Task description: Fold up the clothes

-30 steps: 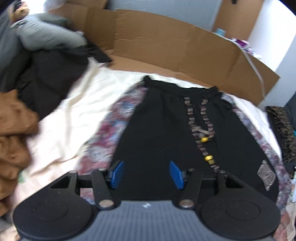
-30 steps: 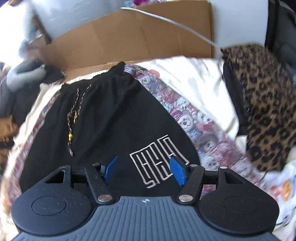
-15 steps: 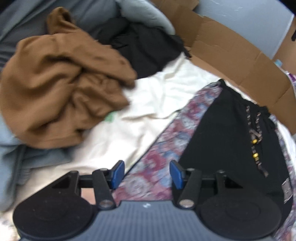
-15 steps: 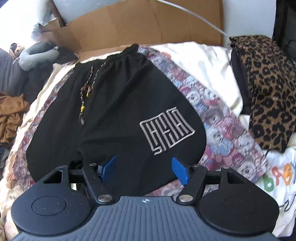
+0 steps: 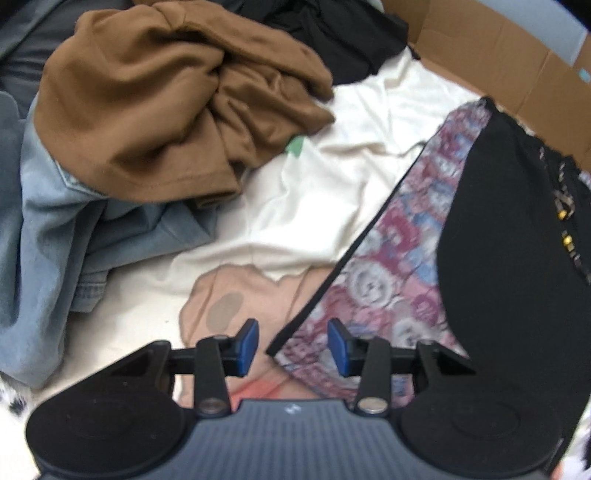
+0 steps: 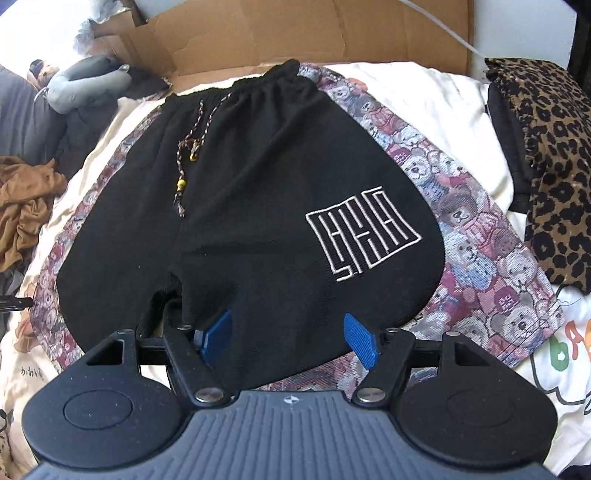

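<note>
The black shorts lie flat on a cream bedsheet, waistband away from the grippers and leg hems toward them. Each outer side of the shorts carries a panel with a teddy-bear print, and a white maze-like emblem sits on the leg to the right of the right gripper's midline. A braided drawstring with yellow beads hangs down from the waistband.

The right gripper hangs over the hem of that leg. Its jaws are spread wide, with black cloth filling the gap between the blue pads, but the pads do not press on it. The split between the two legs lies just left of its left pad, and the bear-print panel runs off beyond its right pad.

The left gripper is over the other outer edge of the shorts. Its jaws have just been closing and now stand partly spread. The lower corner of the bear-print panel, with its black edge strip, lies in the gap between the pads, nearer the right one; neither pad pinches it. The black body of the shorts lies well to the right of these jaws.

Ahead and left of the left jaws sits a heap of clothes: a brown garment on top of a blue denim one. Cardboard stands beyond the waistband, and a leopard-print cloth lies far right of the right jaws.
</note>
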Demonstrator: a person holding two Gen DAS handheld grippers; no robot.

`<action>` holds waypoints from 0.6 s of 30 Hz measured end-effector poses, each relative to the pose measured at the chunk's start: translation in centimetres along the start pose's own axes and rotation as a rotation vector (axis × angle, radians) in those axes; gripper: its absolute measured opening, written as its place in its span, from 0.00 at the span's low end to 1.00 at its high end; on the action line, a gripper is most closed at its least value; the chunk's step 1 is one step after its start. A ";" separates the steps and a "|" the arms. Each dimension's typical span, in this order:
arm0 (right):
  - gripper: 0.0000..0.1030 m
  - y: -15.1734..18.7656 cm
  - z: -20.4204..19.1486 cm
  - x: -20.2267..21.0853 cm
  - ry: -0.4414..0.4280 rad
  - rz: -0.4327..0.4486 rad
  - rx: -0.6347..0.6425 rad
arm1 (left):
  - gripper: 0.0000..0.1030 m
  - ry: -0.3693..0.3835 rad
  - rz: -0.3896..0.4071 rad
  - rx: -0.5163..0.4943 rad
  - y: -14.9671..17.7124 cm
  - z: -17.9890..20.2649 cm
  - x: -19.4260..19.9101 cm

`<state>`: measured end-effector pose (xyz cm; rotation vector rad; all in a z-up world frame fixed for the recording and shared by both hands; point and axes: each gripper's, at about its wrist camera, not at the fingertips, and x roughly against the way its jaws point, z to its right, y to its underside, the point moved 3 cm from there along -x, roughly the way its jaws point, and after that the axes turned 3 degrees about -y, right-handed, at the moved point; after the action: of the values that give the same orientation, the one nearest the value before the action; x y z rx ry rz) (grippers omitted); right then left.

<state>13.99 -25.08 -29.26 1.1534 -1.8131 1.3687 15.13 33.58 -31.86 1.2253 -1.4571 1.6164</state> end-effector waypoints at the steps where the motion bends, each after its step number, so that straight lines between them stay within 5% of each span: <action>1: 0.71 0.1 -0.1 -0.1 0.001 -0.005 0.001 | 0.42 -0.011 -0.004 -0.013 0.2 0.0 -0.4; 12: 0.71 0.3 -1.5 -1.7 -0.009 -0.051 0.021 | 0.43 0.026 0.005 -0.064 1.7 -0.3 -2.2; 18: 0.71 0.2 -2.1 -1.9 -0.015 -0.058 0.033 | 0.12 0.082 0.016 -0.076 1.9 -0.8 -1.4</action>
<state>14.61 -22.47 -30.31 1.2268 -1.7600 1.3652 13.78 34.15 -33.79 1.0947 -1.4664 1.5887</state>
